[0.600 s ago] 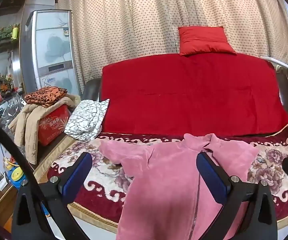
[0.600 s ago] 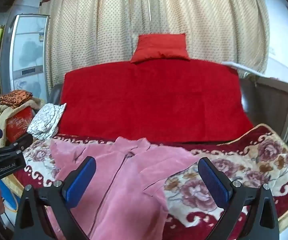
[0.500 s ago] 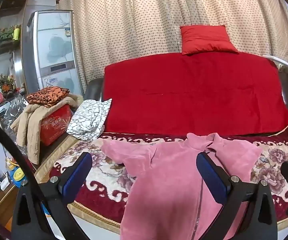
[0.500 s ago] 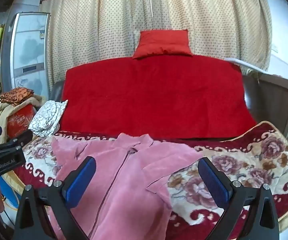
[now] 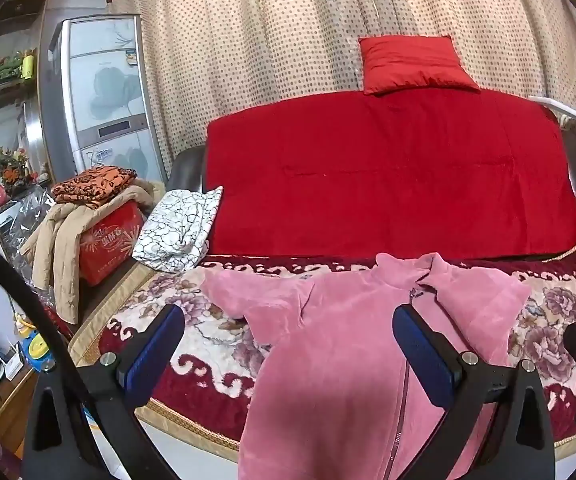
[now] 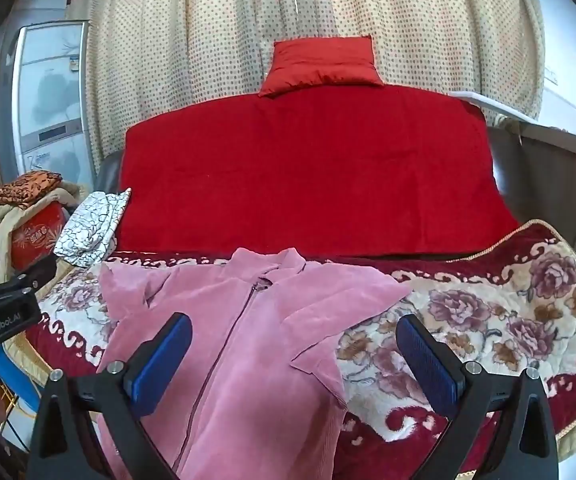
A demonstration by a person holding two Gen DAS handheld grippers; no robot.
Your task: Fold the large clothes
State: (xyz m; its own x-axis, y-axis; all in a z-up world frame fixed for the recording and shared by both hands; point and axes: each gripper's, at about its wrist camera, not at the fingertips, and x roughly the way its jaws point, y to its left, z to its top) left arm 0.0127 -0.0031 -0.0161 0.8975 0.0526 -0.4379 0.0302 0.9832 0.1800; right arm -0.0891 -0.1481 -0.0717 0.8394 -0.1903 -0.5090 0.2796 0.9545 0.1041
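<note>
pink zip jacket spread on floral blanket, hem over front edge | bare blanket to its right | left gripper, right gripper: jaws wide apart, holding nothing, above jacket

Jacket: lay spread on the floral blanket, collar toward the sofa back, hem hanging over the front edge
Throw: draped over the sofa back, behind the jacket; a cushion sat on top, before the curtain
Patterned cloth: left of the throw, on the armrest
Box: further left, under folded clothes; fridge behind
</note>
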